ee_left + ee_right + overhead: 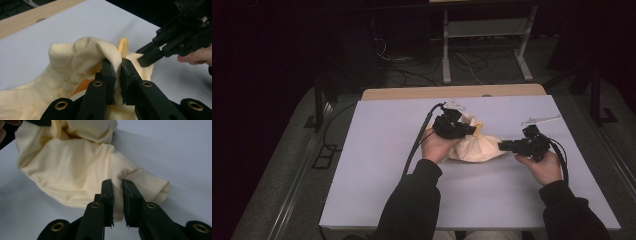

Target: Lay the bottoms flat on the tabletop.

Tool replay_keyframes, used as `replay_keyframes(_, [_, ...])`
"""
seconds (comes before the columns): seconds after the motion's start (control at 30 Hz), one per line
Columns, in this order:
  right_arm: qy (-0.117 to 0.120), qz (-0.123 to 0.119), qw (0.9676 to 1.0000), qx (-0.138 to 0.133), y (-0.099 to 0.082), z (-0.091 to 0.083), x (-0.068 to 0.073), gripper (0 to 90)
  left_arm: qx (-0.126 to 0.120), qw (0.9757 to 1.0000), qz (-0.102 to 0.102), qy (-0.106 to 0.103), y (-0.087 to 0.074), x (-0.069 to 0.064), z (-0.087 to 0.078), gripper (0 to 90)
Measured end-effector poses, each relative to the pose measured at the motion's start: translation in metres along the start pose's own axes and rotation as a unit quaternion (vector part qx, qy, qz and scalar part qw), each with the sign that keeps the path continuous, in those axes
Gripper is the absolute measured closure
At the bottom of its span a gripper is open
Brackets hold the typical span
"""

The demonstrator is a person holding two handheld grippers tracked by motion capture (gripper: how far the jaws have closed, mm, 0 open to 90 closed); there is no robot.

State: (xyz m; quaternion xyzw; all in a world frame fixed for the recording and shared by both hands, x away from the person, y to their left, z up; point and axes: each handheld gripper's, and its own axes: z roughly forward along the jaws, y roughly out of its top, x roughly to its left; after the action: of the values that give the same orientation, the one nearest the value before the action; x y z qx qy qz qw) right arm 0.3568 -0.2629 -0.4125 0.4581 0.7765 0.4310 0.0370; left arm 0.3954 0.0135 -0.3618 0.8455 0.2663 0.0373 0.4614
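Two grippers are working one cream garment [477, 145], which is lying bunched near the middle of the white table [377, 165]. My left gripper [118, 72] is pinching a raised fold of the fabric, jaws clenched on it, just beside a ribbed cuff [61, 53] and an orange patch [82, 85]. My right gripper [117, 195] is gripping the garment's edge near another ribbed cuff [152, 187], jaws nearly closed with cloth between them. In the high view my left hand [437, 146] is touching the garment; my right hand [544, 165] is sitting beside it.
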Motion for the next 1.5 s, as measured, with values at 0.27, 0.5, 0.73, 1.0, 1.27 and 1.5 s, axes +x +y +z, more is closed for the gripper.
replay_keyframes(0.27, [-0.008,0.003,0.9999,-0.011,-0.004,-0.005,0.0,71.5,-0.003,1.0,0.0,-0.008,-0.004,-0.006,0.007,81.2])
replay_keyframes(0.5, [0.031,0.028,0.9978,-0.052,-0.003,-0.016,-0.003,65.9,0.004,0.9998,0.006,-0.019,-0.011,-0.015,0.019,81.1])
replay_keyframes(0.73, [0.045,0.04,0.9955,-0.073,-0.002,-0.021,-0.006,56.5,0.018,0.9992,0.018,-0.031,-0.017,-0.03,0.035,81.1])
replay_keyframes(1.0, [0.058,0.044,0.9935,-0.087,0.002,-0.025,-0.005,52.3,0.041,0.9977,0.043,-0.032,-0.024,-0.048,0.051,81.0])
replay_keyframes(1.27, [0.075,0.034,0.9946,-0.063,0.003,-0.014,0.001,50.4,0.055,0.9959,0.063,-0.035,-0.029,-0.061,0.064,80.9])
replay_keyframes(1.5, [0.075,0.021,0.9968,-0.016,0.0,0.002,0.002,62.3,0.062,0.9938,0.08,-0.046,-0.031,-0.07,0.07,80.8])
